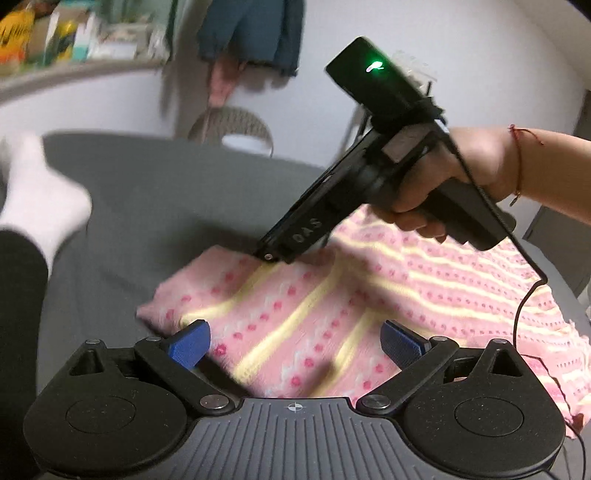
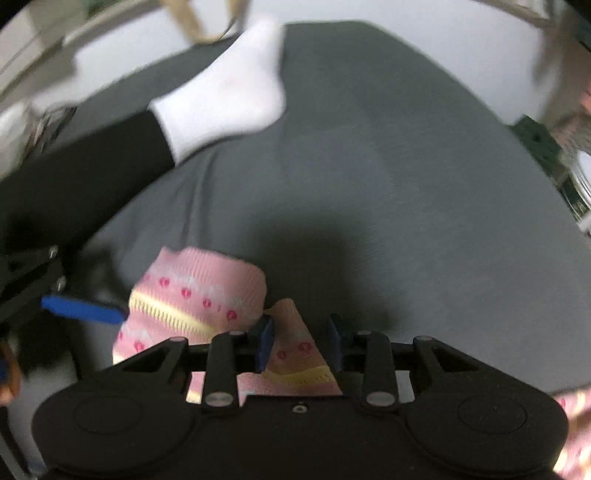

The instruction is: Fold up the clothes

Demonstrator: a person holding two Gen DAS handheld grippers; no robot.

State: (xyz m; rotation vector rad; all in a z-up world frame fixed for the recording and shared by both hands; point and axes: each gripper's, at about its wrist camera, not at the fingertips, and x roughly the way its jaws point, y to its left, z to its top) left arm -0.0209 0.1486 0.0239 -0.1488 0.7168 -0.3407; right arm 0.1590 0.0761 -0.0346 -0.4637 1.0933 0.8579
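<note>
A pink knitted garment (image 1: 332, 295) with yellow stripes and red dots lies spread on a grey sheet (image 1: 166, 192). My left gripper (image 1: 295, 343) hovers over its near part, open wide, with nothing between the blue fingers (image 1: 188, 343). A hand (image 1: 461, 177) holds my right gripper (image 1: 273, 255), whose tip is down on the garment's far edge. In the right wrist view, the right gripper (image 2: 300, 343) is shut on a raised fold of the pink garment (image 2: 295, 343). The ribbed cuff end (image 2: 195, 295) lies to its left, beside one blue left finger (image 2: 85, 310).
A leg in black trousers (image 2: 92, 166) with a white sock (image 2: 229, 92) rests on the grey sheet (image 2: 406, 166) to the left. Behind the bed stand a chair (image 1: 231, 125), a cluttered shelf (image 1: 55, 40) and hanging clothes (image 1: 251, 33). A black cable (image 1: 524, 295) trails over the garment's right side.
</note>
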